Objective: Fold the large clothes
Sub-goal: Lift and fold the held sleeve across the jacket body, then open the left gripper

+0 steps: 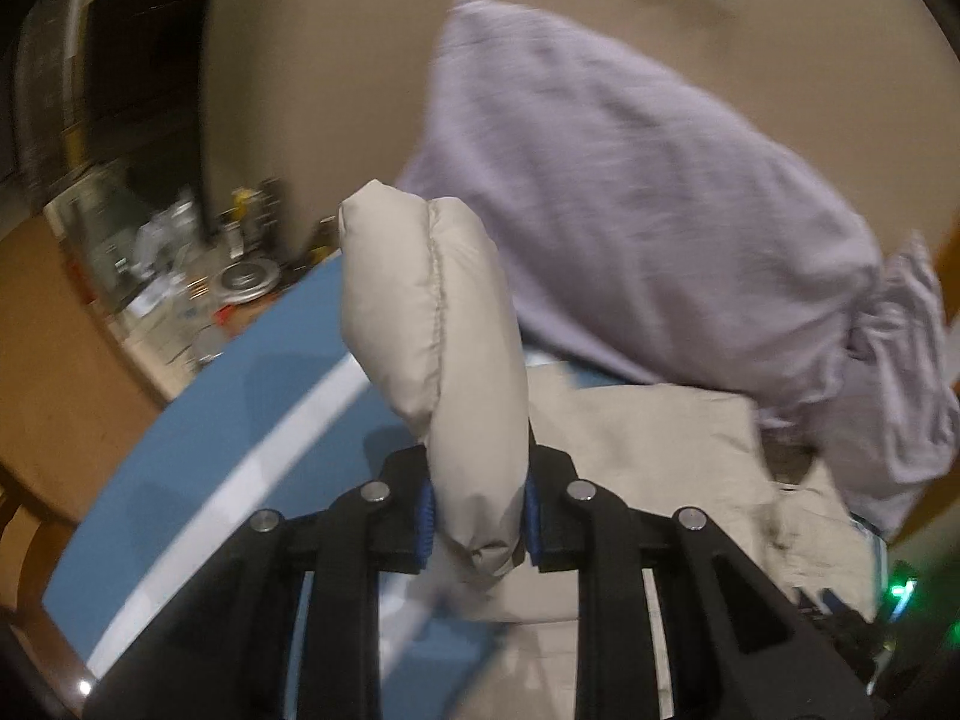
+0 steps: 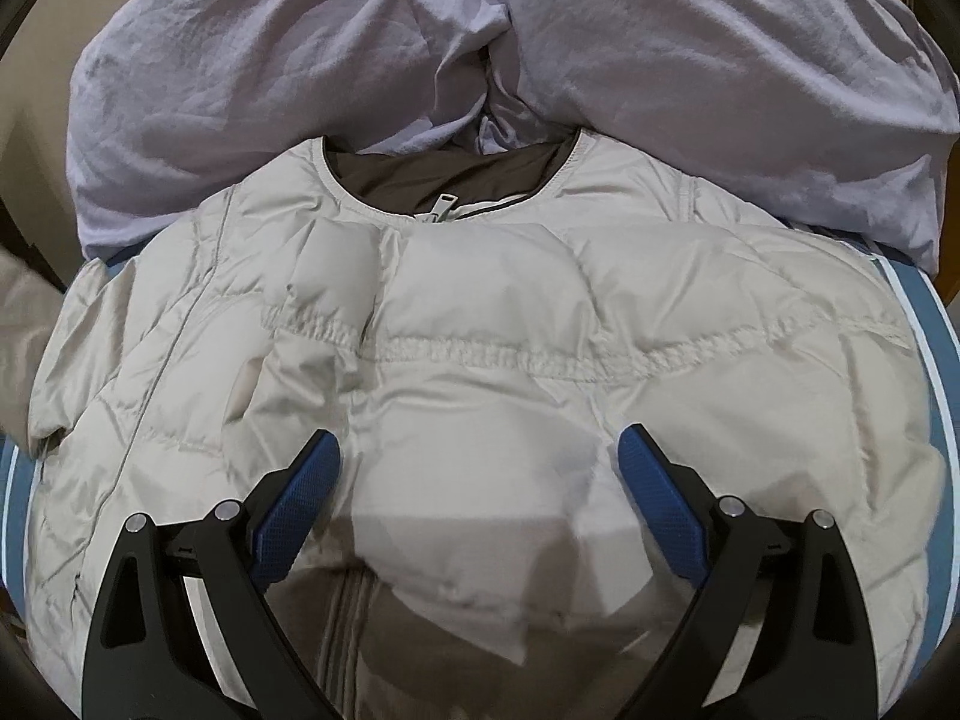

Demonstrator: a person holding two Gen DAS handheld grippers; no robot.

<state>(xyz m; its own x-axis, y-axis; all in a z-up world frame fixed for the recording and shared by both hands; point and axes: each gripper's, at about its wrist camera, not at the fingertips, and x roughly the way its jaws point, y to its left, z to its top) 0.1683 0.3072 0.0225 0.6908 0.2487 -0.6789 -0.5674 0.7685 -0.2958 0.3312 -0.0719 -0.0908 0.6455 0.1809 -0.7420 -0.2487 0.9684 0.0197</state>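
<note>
Your left gripper pinches the jacket sleeve mid-frame; your right gripper hangs wide open above the jacket's middle.

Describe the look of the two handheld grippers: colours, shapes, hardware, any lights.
Both the left gripper and the right gripper are black plastic linkage frames with triangular cut-outs and round silver pivot pins. Their fingers carry blue pads with a fine dotted texture. A small green light glows at the lower right edge of the left wrist view. No cables, hands or sleeves show.
</note>
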